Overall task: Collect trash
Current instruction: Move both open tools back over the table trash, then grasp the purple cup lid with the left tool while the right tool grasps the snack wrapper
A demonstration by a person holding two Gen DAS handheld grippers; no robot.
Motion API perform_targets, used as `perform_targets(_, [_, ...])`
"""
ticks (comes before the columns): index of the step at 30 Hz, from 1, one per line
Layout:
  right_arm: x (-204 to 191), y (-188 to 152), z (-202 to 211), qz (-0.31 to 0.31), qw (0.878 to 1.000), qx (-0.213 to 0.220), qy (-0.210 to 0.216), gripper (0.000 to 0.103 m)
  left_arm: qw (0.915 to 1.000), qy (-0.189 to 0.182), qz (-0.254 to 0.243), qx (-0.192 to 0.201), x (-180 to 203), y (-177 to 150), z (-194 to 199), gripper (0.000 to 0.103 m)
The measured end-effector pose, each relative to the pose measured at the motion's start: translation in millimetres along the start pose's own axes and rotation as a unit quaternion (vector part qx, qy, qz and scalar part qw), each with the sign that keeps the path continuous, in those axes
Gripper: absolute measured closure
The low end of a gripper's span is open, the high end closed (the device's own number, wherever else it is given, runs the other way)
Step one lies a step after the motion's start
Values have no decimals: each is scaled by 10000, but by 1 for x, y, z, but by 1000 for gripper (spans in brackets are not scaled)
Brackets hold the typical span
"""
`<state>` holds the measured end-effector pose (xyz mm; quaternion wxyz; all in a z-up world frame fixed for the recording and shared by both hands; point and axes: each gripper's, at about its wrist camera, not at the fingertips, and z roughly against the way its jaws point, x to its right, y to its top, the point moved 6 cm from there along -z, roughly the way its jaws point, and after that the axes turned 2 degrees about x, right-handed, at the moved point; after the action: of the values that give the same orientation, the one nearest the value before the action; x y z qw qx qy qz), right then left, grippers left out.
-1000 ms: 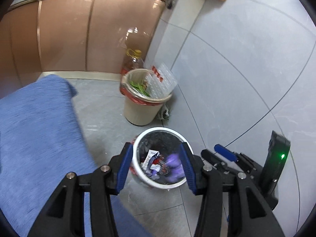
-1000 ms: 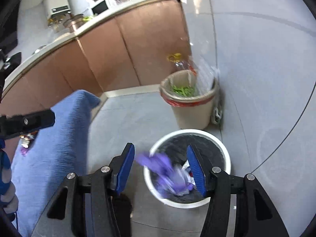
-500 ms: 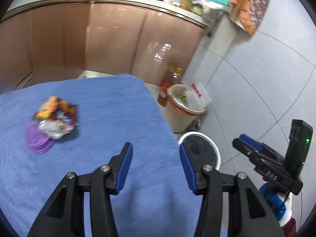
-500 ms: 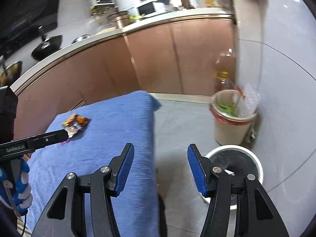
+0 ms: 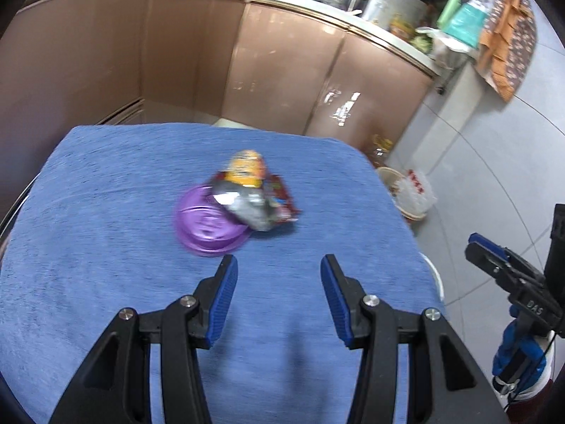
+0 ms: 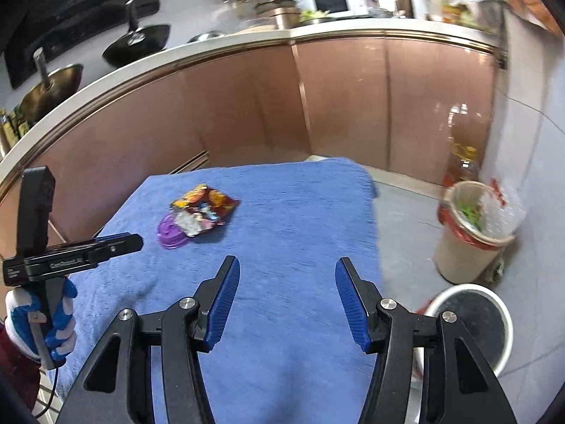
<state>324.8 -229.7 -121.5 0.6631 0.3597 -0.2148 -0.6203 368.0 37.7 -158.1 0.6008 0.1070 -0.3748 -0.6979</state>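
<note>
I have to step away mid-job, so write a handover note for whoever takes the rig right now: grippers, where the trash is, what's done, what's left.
Left gripper: open, empty, above the blue cloth, facing the trash pile.
Right gripper: open, empty, over the cloth's near right part.
Trash: purple lid with a silver wrapper and a colourful snack wrapper lying partly on it, mid-cloth.
Bins: white bin on the floor right of the table; the beige bin behind it looks full.
Done: nothing is in either gripper.
Left: pick up the pile and drop it in the white bin.
</note>
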Motion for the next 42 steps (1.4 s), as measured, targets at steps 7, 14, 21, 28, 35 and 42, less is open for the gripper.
perform_targets(7, [-65, 14, -61, 484, 9978, -255, 370, 43, 9993, 273, 242, -101, -58, 6, -21, 56])
perform_targets(14, [-109, 23, -122, 874, 9934, -476, 567, 43, 9994, 68, 230, -256, -81, 15, -48, 56])
perform_targets(21, [-121, 29, -172, 1107, 9900, -649, 582, 43, 9988, -123, -244, -407, -76, 19, -66, 56])
perform_targets(28, [-111, 26, -204, 1041, 9896, -820, 555, 63, 9970, -255, -589, -438, -59, 20, -72, 52])
perform_targets(35, [-94, 25, -206, 862, 9909, -803, 650, 98, 9954, -172, -886, -332, -40, 32, -81, 37])
perform_targets(42, [-79, 25, -194, 792, 9913, -723, 761, 101, 9919, 39, -1207, -393, -23, 39, -97, 37])
